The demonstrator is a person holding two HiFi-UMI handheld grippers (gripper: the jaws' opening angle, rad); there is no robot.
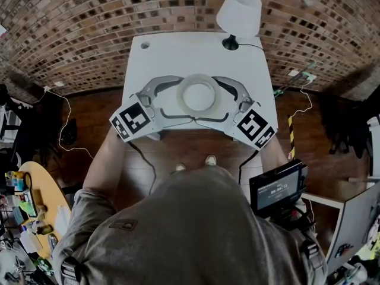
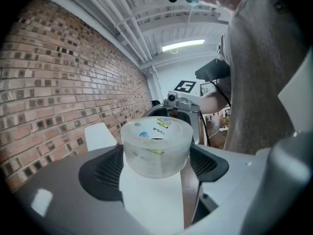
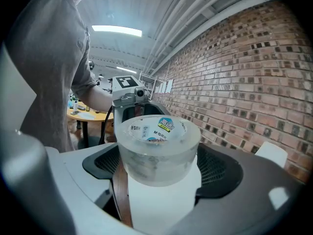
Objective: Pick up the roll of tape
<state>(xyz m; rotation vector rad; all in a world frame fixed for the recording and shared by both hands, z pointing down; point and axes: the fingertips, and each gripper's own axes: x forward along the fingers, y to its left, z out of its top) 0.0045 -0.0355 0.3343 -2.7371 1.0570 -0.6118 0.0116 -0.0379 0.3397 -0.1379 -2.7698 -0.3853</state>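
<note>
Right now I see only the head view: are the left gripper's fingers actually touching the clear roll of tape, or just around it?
Observer: Touching. The left gripper's black ribbed fingers press the clear plastic roll of tape on both sides.
Operator: And the right gripper?
Observer: Likewise; its fingers touch the roll's sides.
Operator: Any markings?
Observer: A blue and yellow sticker inside the core.

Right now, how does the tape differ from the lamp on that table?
The tape is a cloudy, see-through ring; the lamp has a solid white shade on a dark foot. The tape is gripped by the left tool and the right tool; the lamp stands untouched at the table's far corner. Both are round and pale.
</note>
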